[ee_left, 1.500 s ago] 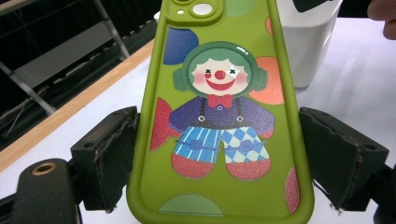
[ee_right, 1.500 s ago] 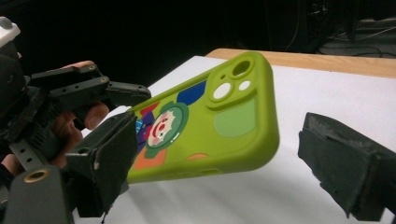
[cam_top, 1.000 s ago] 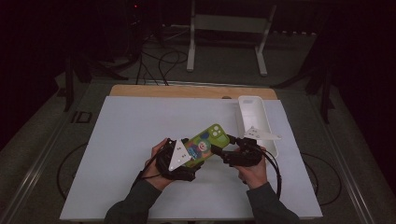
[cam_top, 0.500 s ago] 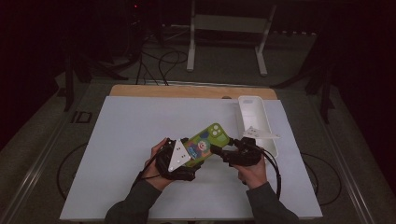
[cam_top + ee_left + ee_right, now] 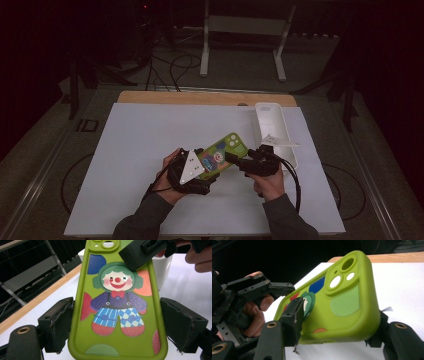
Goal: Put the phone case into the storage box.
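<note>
1. The green phone case point(image 5: 117, 307) with the clown print is held off the tabletop point(image 5: 135, 150) between both tongs. The left tongs point(image 5: 122, 322) take its lower half across the width. Their left pad touches the edge. The right pad looks to stand just clear of the other edge, though the angle is poor, so this hold may be loose.

2. The right tongs point(image 5: 337, 325) are closed on the camera end of the case point(image 5: 332, 300). One pad presses the printed face and the other sits behind the far corner.

3. If the left tongs are indeed slack, the case hangs mostly from the right tongs. A tilt or tug from that side could swing the lower end down out of the left tongs.

4. The case looks soft and rounded. The right tongs grip near a curved corner, so squeezing harder might squirt it out sideways instead of fixing it.

5. If the two hands pull apart or twist against each other, the case could bend and pop from one grip.

6. A white tray point(image 5: 272, 130) lies just beyond the right tongs point(image 5: 245, 162). A dropped case could strike its rim or land inside.
</note>
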### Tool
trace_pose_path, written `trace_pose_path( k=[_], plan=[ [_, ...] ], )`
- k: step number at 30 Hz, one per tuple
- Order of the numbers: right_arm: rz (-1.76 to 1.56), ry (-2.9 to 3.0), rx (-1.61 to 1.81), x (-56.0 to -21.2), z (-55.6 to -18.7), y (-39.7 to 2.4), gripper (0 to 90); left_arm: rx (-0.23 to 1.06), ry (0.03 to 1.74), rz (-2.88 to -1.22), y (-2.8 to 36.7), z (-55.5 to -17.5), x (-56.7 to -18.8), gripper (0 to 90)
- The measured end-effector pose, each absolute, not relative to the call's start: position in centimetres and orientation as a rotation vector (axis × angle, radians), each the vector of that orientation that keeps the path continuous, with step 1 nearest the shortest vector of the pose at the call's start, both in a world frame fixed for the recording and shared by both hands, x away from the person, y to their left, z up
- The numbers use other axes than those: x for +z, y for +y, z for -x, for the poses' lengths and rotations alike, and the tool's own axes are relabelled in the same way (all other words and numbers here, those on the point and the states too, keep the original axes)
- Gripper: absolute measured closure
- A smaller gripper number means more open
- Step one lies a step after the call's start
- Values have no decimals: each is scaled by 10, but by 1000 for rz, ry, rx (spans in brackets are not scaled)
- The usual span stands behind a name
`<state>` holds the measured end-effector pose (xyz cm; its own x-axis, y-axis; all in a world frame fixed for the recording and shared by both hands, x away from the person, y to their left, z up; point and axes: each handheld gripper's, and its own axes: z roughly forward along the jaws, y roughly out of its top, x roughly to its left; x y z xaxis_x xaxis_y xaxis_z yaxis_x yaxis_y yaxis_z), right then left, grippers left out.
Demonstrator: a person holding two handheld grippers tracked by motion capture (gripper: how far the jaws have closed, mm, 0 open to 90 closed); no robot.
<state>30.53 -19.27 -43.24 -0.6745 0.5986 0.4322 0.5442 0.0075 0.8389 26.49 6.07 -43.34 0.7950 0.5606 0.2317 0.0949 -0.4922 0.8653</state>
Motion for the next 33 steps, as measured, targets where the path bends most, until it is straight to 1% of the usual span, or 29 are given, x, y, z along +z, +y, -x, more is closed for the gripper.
trace_pose_path(
  k=[3, 11, 21, 22, 23, 28, 29, 33],
  plan=[
    [-1234, 2200, 1788, -432, -305, -192, 477, 612, 487, -2045, 60, -266, -435, 157],
    [-1217, 2169, 1875, -429, -304, -198, 671, 592, 494, -2064, 58, -267, -438, 158],
    [-1178, 2145, 1948, -424, -300, -197, 788, 605, 494, -2107, 51, -270, -445, 158],
    [-1171, 2140, 1968, -424, -300, -197, 806, 602, 496, -2108, 50, -271, -445, 158],
    [-1170, 2138, 1979, -423, -300, -196, 842, 596, 493, -2112, 49, -271, -446, 157],
    [-1110, 2134, 1954, -419, -295, -192, 854, 582, 491, -2127, 48, -273, -448, 154],
    [-1106, 2132, 1944, -419, -295, -192, 860, 579, 490, -2125, 49, -273, -447, 188],
    [-1110, 2117, 1917, -417, -295, -195, 860, 567, 505, -2113, 52, -275, -446, 169]
  ],
)
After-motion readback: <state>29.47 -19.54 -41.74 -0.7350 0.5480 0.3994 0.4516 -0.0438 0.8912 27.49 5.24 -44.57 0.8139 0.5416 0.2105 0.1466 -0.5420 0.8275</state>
